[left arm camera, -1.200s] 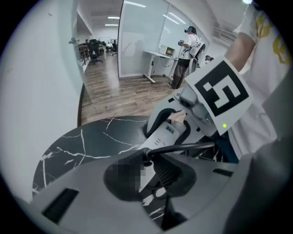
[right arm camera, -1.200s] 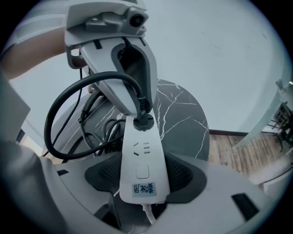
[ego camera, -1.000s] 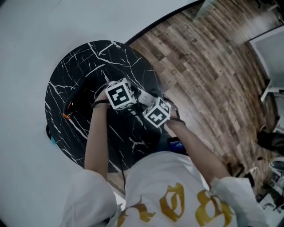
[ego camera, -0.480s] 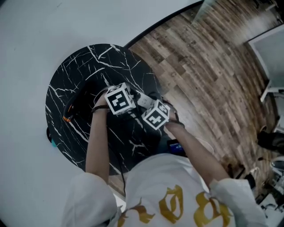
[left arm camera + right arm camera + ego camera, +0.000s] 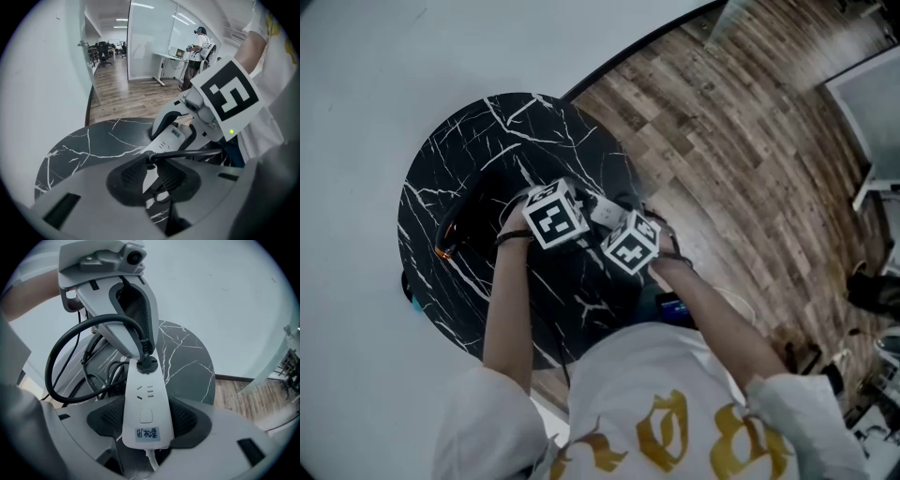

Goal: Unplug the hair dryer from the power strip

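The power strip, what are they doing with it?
A person holds a gripper in each hand over a black table. The right gripper clamps the white power strip. The left gripper seems to pinch the black plug, which is still seated in the strip. Nothing is unplugged yet.

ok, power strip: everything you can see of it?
The power strip is a white plastic bar, clamped across its width between the right gripper pads, over the black marble table. Its face shows one free socket, a square button and a blue label. A white lead leaves its near end. A black plug sits in the far socket, pinched by the left gripper.
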